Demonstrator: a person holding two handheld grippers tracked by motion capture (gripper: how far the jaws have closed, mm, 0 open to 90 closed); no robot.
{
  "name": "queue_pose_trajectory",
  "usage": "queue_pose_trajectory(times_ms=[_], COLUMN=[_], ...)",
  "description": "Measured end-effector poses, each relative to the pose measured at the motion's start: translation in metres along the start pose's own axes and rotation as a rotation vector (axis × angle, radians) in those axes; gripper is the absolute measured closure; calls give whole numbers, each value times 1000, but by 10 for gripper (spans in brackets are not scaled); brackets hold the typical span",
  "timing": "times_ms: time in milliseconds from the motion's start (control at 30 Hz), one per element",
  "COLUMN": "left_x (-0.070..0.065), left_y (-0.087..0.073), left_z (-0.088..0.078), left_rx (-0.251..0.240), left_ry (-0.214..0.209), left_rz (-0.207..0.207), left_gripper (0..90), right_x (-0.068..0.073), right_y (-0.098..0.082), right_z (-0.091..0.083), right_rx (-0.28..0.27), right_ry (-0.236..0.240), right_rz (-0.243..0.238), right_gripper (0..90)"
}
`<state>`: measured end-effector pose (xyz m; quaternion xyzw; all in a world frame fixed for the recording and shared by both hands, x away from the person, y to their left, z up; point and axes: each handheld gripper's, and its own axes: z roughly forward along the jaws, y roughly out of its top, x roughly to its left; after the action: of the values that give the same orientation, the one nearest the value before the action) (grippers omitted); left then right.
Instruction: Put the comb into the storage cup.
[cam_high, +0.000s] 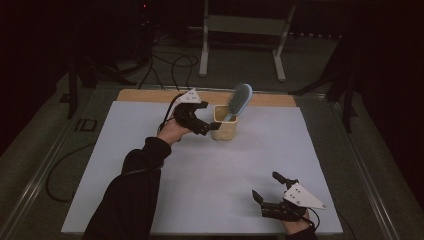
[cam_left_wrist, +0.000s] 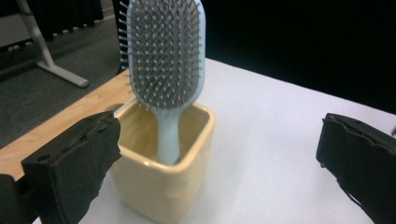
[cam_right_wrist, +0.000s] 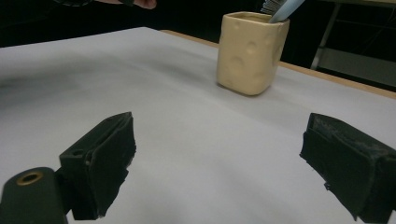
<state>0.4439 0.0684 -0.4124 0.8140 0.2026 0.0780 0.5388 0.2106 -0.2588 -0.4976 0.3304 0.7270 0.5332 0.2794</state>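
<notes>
A cream square cup (cam_high: 224, 125) stands near the back middle of the white table (cam_high: 210, 170). A pale blue hairbrush (cam_high: 240, 98) stands in it handle down, its head leaning to the right. My left gripper (cam_high: 210, 117) is open just left of the cup. In the left gripper view the cup (cam_left_wrist: 163, 172) and the brush (cam_left_wrist: 166, 56) sit close ahead, nearer the left jaw, and the open left gripper (cam_left_wrist: 219, 140) touches neither. My right gripper (cam_high: 266, 186) rests open near the front right edge, holding nothing. In the right gripper view the right gripper (cam_right_wrist: 219, 154) faces the far cup (cam_right_wrist: 251, 51) over bare table.
A wooden strip (cam_high: 150, 95) runs along the table's back edge. Beyond it on the carpet stand a white metal frame (cam_high: 242, 30) and loose black cables (cam_high: 170, 65). Dark stands flank the table on both sides.
</notes>
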Motion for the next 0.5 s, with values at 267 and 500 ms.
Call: queue_pose_trajectory(times_ms=[267, 500], left_x=[-1, -4], left_y=[-6, -12], left_z=[-14, -27], left_rx=[0, 8], left_ry=[2, 9], left_rz=[5, 6], left_gripper=[0, 0], right_x=[0, 1], right_y=[0, 1], right_z=[-1, -1], right_rx=[0, 1], right_ry=[2, -1], right_rz=[-7, -10], right_gripper=[94, 94])
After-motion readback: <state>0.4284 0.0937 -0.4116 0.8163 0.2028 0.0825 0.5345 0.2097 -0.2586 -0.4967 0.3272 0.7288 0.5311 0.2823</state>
